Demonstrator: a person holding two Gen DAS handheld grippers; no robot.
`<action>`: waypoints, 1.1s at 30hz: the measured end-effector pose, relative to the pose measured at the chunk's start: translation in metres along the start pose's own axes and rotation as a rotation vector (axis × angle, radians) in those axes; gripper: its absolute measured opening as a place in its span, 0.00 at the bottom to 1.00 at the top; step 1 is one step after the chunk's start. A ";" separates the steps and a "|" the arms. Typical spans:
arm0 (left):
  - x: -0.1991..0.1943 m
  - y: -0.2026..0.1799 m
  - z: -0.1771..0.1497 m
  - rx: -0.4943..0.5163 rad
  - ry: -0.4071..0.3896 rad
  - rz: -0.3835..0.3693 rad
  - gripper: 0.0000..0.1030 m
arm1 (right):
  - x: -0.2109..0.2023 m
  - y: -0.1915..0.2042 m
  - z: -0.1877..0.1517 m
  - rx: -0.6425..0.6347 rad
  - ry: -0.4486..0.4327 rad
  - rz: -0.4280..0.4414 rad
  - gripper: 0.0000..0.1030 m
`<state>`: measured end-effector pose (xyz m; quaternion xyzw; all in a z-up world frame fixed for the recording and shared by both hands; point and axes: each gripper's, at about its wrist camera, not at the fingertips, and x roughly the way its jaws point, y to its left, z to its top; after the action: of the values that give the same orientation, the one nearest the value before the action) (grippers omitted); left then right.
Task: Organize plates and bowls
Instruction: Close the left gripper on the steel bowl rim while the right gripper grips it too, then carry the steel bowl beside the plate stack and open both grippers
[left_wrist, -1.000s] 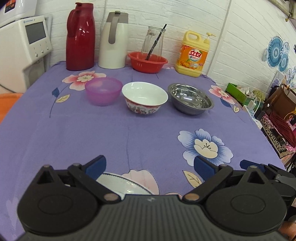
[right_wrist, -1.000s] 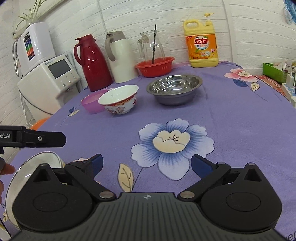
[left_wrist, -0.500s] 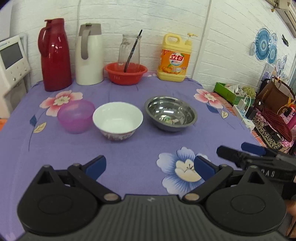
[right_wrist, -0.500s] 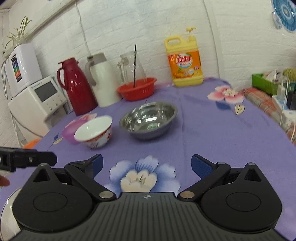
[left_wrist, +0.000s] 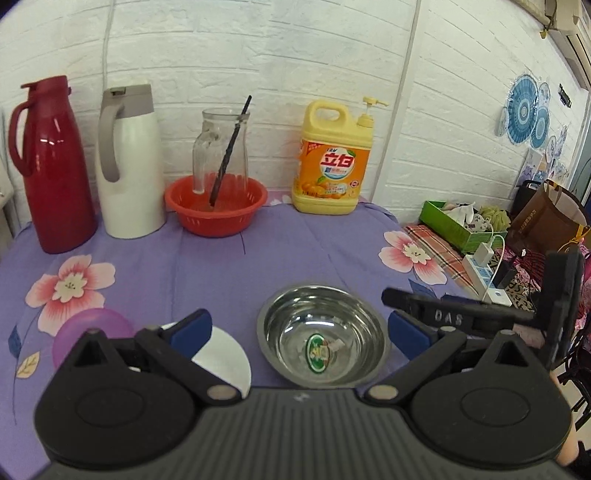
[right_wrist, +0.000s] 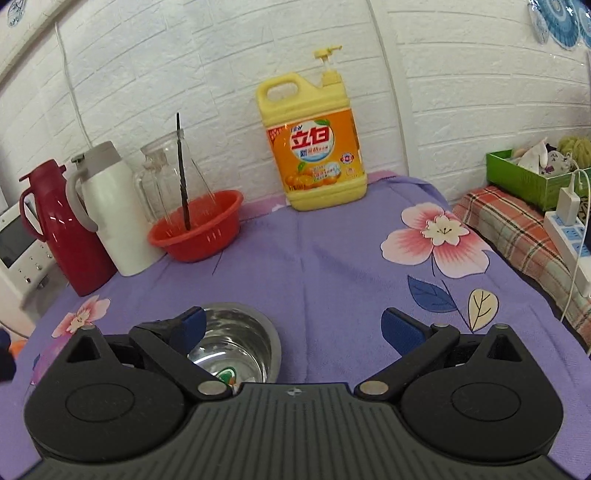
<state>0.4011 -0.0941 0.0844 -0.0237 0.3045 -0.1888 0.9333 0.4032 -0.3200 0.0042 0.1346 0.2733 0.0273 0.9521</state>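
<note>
Two open grippers have closed in on the bowls within the last second. From the left wrist, the left gripper (left_wrist: 298, 330) now hangs right over the steel bowl (left_wrist: 323, 336), fingers spread and empty, where a moment ago the bowls sat far up the purple tablecloth (left_wrist: 221, 266); the white bowl (left_wrist: 221, 356) and pink bowl (left_wrist: 92, 328) are largely hidden behind its left finger. From the right wrist, the right gripper (right_wrist: 293, 328), also spread and empty, has come up beside the steel bowl (right_wrist: 236, 347), whose near half the body covers. I judge a bowl pickup is imminent. No plate shows in either view now.
</note>
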 end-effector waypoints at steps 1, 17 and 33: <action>0.016 0.004 0.005 -0.012 0.021 -0.015 0.97 | 0.004 -0.001 -0.002 -0.010 0.023 -0.006 1.00; 0.151 0.028 0.016 0.043 0.258 -0.112 0.86 | 0.042 0.010 -0.025 -0.070 0.159 0.027 1.00; 0.167 0.017 -0.006 0.042 0.300 -0.013 0.34 | 0.048 0.037 -0.037 -0.195 0.184 0.075 0.69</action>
<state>0.5277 -0.1397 -0.0167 0.0225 0.4363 -0.2027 0.8764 0.4250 -0.2699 -0.0406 0.0487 0.3501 0.1013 0.9299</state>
